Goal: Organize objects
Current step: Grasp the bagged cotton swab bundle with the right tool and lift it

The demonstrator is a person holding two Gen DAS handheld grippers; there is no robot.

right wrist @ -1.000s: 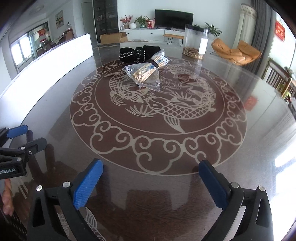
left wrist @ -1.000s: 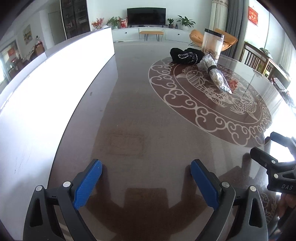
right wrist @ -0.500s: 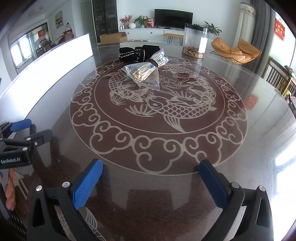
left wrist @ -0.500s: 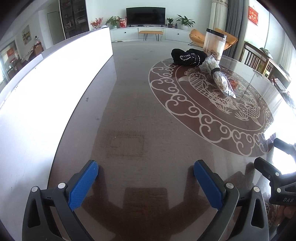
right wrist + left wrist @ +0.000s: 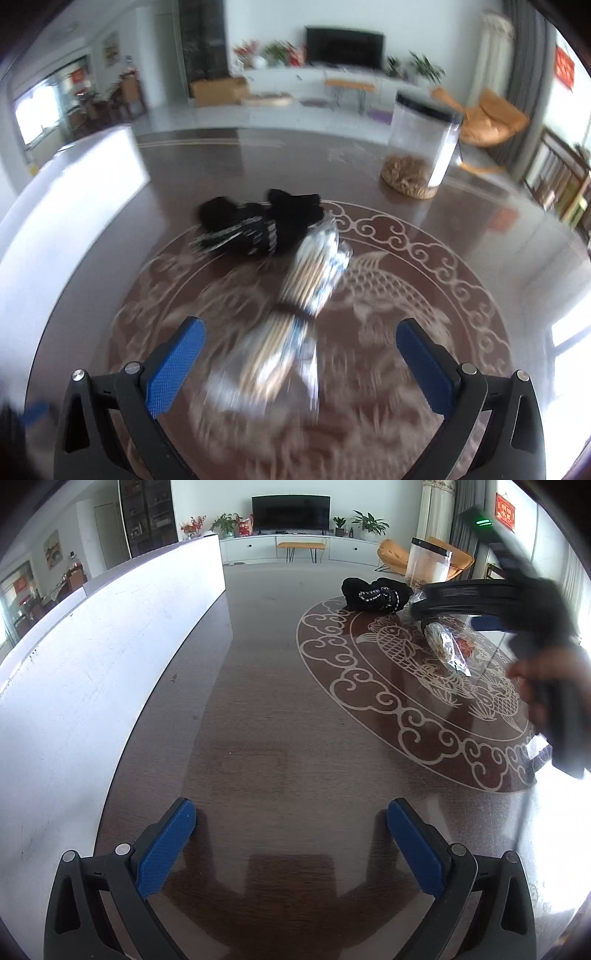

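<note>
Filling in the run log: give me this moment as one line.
left tool: open, empty | right tool: open, over clear plastic bag of wooden sticks | black fabric bundle: untouched

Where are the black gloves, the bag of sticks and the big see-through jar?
black gloves (image 5: 291, 216), right wrist view, on the dark fabric.
bag of sticks (image 5: 314, 273), right wrist view, above its black band.
see-through jar (image 5: 424, 136), right wrist view, on its clear wall.
</note>
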